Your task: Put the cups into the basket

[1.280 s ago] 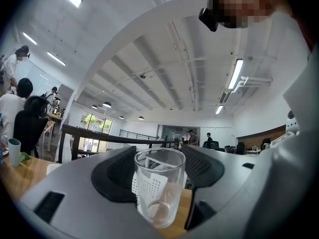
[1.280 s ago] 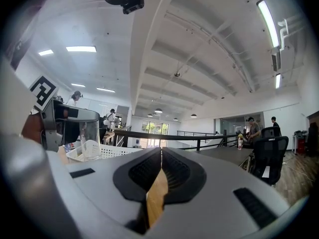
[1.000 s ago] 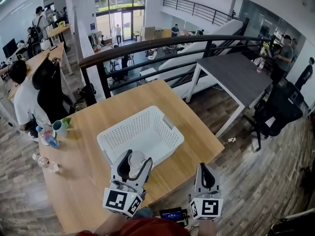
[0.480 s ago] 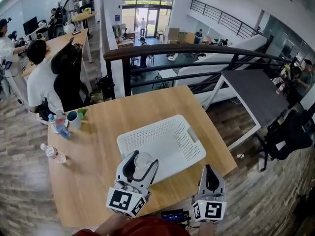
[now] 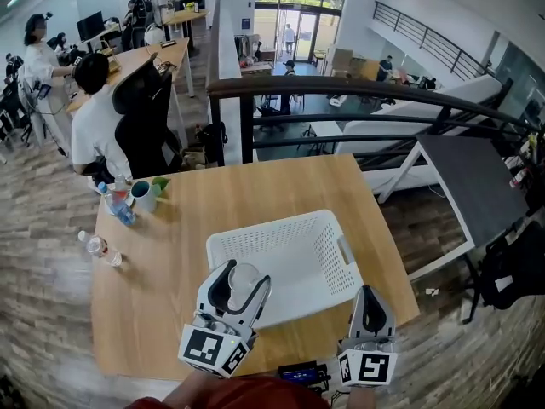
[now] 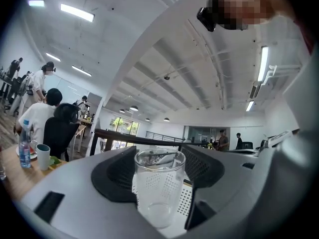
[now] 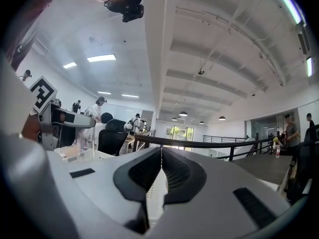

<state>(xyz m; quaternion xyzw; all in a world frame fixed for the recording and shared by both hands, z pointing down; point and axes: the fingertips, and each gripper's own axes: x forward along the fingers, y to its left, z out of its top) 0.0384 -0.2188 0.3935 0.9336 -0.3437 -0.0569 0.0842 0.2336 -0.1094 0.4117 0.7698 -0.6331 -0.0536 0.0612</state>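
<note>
A clear glass cup [image 6: 158, 183] stands upright between the dark pads of my left gripper [image 5: 238, 281], which is shut on it; in the head view the cup [image 5: 243, 277] hangs at the near left corner of the white perforated basket [image 5: 285, 230]. The basket sits on the wooden table [image 5: 162, 262] and shows nothing inside. My right gripper [image 5: 372, 309] hovers at the table's near right edge, beside the basket, shut with nothing in it; its pads [image 7: 149, 176] meet in the right gripper view. A white-and-teal mug [image 5: 146, 194] stands at the table's far left corner.
Plastic water bottles [image 5: 117, 204] stand by the mug, and another bottle [image 5: 100, 249] lies near the left edge. A person in a black office chair [image 5: 140, 118] sits just past that corner. A black railing [image 5: 358, 88] runs behind the table. A dark table [image 5: 473, 177] stands at right.
Both grippers have shifted sideways with the view, which has swung left across the table. The cup stays in the left gripper, now at the basket's near left corner.
</note>
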